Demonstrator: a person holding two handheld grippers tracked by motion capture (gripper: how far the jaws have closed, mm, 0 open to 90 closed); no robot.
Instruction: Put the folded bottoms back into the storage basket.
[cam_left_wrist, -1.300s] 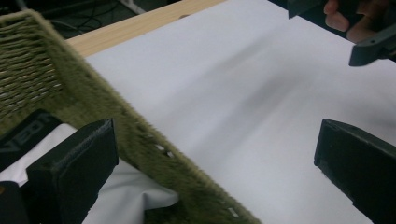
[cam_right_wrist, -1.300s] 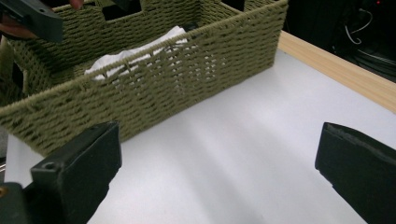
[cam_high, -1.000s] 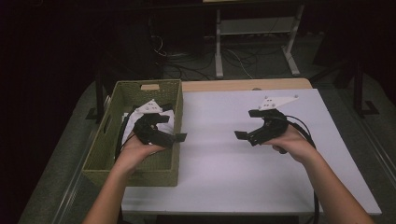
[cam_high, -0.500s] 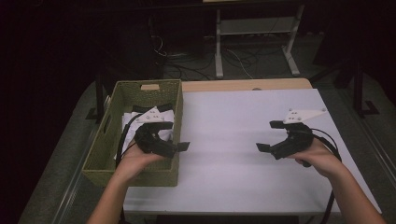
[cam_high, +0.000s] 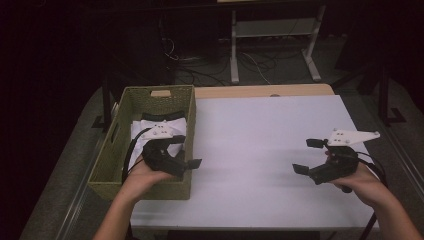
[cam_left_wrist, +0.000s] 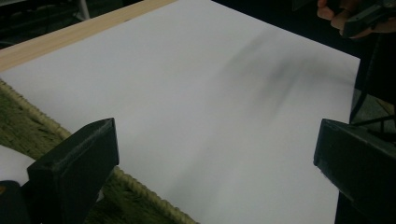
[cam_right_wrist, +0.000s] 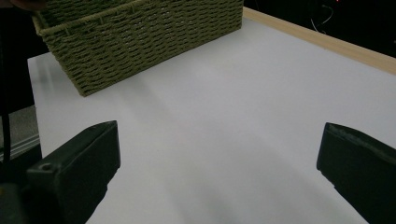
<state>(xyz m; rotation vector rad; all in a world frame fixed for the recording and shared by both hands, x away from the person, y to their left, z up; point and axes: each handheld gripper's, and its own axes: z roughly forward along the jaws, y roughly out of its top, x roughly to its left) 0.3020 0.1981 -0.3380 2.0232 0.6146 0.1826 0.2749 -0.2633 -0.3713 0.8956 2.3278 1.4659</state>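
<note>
A green woven basket (cam_high: 111, 161) stands at the left edge of the white table (cam_high: 250, 150), with white and dark cloth (cam_high: 152, 122) inside it. My left gripper (cam_high: 186, 151) hangs over the basket's right rim, open and empty, jaws pointing right across the table. Its own view has the basket rim (cam_left_wrist: 140, 191) running between the spread jaws of the left gripper (cam_left_wrist: 215, 163). My right gripper (cam_high: 309, 156) is held near the table's right edge, open and empty, jaws pointing left. The right gripper (cam_right_wrist: 219, 168) faces the basket (cam_right_wrist: 140, 42) across bare white table (cam_right_wrist: 224, 116).
A wooden strip (cam_high: 265, 91) runs along the table's far edge. Behind the table are a white metal stand (cam_high: 272, 45) and cables on a dark floor. Dark table legs stand at the far left (cam_high: 106, 100) and right (cam_high: 385, 95).
Both hands have drawn back toward the near edge and apart: the right gripper moved right and nearer, the left gripper moved nearer over the basket. Both stayed open.
</note>
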